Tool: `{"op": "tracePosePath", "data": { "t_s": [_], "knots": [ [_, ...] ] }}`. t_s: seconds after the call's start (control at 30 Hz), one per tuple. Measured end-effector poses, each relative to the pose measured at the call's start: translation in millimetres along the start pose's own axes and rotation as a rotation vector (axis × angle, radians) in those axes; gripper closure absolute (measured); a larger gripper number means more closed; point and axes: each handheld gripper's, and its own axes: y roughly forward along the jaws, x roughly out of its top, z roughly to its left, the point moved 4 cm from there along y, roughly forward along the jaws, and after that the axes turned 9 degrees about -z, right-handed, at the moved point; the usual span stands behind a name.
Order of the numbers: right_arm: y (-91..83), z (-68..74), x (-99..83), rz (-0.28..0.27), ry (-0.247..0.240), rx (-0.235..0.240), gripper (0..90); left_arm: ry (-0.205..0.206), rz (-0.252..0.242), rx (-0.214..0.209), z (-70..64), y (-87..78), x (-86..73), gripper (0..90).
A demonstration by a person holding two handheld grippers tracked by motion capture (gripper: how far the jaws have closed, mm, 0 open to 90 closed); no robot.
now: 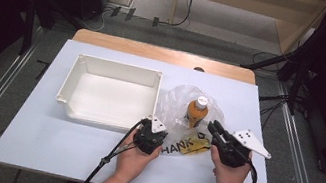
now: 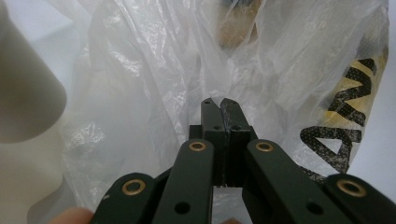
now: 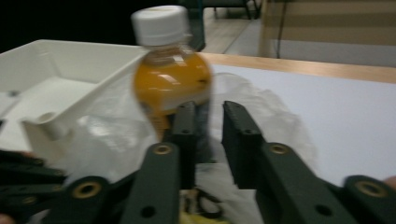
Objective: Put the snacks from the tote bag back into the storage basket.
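A clear plastic bag (image 1: 175,100) with black letters on yellow lies on the white table, right of a white bin (image 1: 115,65). In the bag stands an orange juice bottle (image 1: 196,111) with a white cap. My left gripper (image 1: 147,123) sits at the bag's near left edge. In the left gripper view its jaws (image 2: 218,106) are pressed together on the bag's film (image 2: 140,70), with folds gathering at the tips. My right gripper (image 1: 213,126) is just right of the bottle, open. In the right gripper view the bottle (image 3: 170,79) stands close behind the right gripper (image 3: 209,112), toward its left jaw.
The bin (image 3: 56,88) is empty, and its near right corner is close to my left gripper. The white tabletop (image 1: 41,136) ends in a wooden strip (image 1: 167,54) at the far side. Dark stands and cables line the floor on both sides.
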Motion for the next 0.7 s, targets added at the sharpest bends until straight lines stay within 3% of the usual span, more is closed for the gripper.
{"op": "tracePosePath", "data": {
  "t_s": [0.03,0.17,0.27,0.33,0.4,0.5,0.6,0.7],
  "knots": [
    [1.5,6.7,0.5,-0.001,-0.011,0.017,90.0,-0.001,-0.001,0.0,-0.1,0.0,0.0,90.0],
    [9.0,31.3,3.0,-0.009,-0.026,0.099,90.0,0.002,0.001,0.002,-0.5,-0.2,0.0,90.0],
    [19.1,43.3,-1.2,0.009,-0.027,0.126,90.0,0.013,0.0,0.003,-0.5,-0.3,-0.2,90.0],
    [31.8,49.0,-12.7,0.064,-0.038,0.143,90.0,0.005,-0.001,0.001,-0.7,-0.4,-0.2,90.0],
    [44.0,48.4,-28.5,0.141,-0.039,0.124,90.0,-0.003,-0.003,-0.008,-0.2,-1.1,-0.5,90.0],
    [57.4,41.2,-50.5,0.264,-0.008,0.102,90.0,-0.013,-0.025,-0.034,0.9,-4.5,-0.1,87.0],
    [64.0,37.7,-64.9,0.352,0.013,0.094,90.0,-0.022,-0.038,-0.051,1.7,-5.9,0.4,83.5],
    [66.6,38.0,-68.2,0.378,0.008,0.089,90.0,-0.021,-0.059,-0.065,1.2,-8.1,1.5,78.1]
  ]
}}
